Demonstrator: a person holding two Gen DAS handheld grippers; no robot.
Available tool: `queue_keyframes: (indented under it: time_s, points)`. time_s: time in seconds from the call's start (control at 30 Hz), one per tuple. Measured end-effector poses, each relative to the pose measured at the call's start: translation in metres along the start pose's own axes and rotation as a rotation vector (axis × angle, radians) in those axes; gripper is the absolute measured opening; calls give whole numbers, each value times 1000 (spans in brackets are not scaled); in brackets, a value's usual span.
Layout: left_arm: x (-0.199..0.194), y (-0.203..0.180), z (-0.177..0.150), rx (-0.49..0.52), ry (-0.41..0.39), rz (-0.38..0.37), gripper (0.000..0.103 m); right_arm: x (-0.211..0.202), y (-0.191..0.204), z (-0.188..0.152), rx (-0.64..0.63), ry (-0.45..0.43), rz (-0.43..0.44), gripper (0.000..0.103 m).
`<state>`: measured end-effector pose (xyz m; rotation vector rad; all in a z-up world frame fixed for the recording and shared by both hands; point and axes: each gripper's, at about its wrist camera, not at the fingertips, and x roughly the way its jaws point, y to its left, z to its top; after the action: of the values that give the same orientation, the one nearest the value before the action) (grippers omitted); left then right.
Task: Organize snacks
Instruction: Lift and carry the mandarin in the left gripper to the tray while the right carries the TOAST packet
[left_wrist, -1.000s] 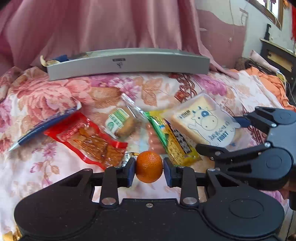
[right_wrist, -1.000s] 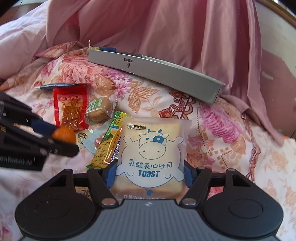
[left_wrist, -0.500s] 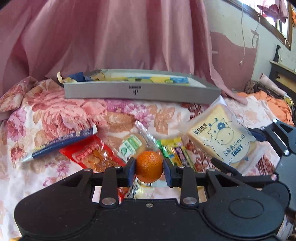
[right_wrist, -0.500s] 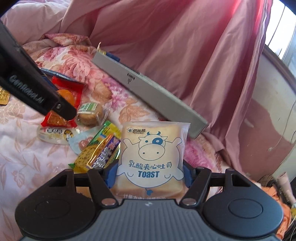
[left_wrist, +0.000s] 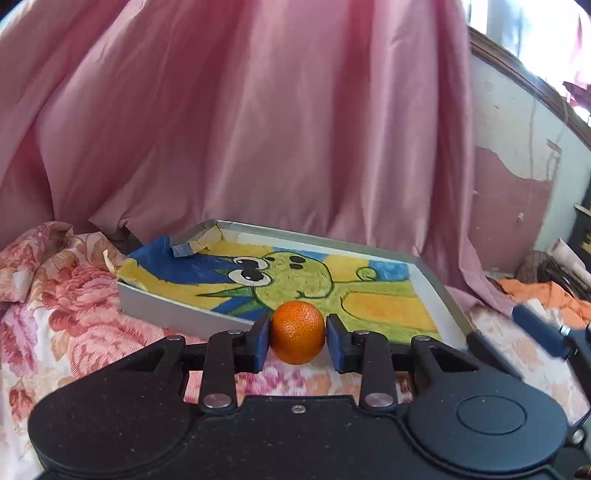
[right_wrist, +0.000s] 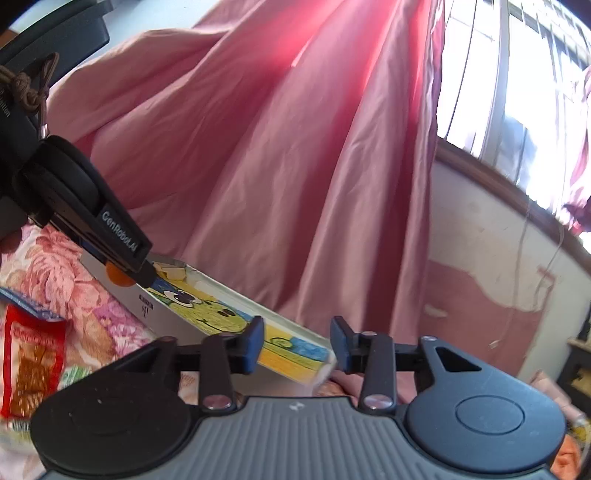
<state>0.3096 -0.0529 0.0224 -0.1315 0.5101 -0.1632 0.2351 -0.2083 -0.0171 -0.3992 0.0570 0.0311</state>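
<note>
Two views, one moment. The left hand-held gripper (left_wrist: 297, 342) clamps the orange (left_wrist: 298, 331) at its middle, above the bed (left_wrist: 74, 325), just short of the tray (left_wrist: 166, 306). The fruit looks light, round and soft-skinned: likely to roll or bruise, so a gentle grip across its widest part suits it. The right hand-held gripper (right_wrist: 297, 343) is closing its jaws, with nothing between them. Only the left view shows the tray's whole cartoon lining; only the right view shows a red packet (right_wrist: 31, 362) lying on the bed.
</note>
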Motion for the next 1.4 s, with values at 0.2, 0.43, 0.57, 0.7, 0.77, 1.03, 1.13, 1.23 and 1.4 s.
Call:
queue_keyframes:
  time_s: [0.2,0.43,0.57,0.7,0.77,1.03,1.13,1.23,1.4]
  points:
    - [21,0,-1,-14,24,-4,34,22,0,-28,86,166,91,57]
    - [33,-11,3,7,26,-17,35,-7,-12,-38,207,288,48,89]
    - [44,-20,7,15,37,-18,35,0,-15,-48,259,392,25,89]
    - [51,-26,6,18,44,-26,35,17,-14,-65,271,493,-21,92]
    - [54,-29,4,24,47,-28,35,26,-15,-76,308,553,-21,92]
    - [63,-34,7,30,61,-22,35,16,-19,-77,360,548,-32,67]
    - [66,-32,8,29,59,-22,35,-6,-27,-55,352,445,-54,67]
    - [70,-30,10,30,62,-21,35,-24,-33,-34,366,324,-78,67]
    - [79,-22,15,22,67,-15,35,-20,-46,-2,380,180,-79,67]
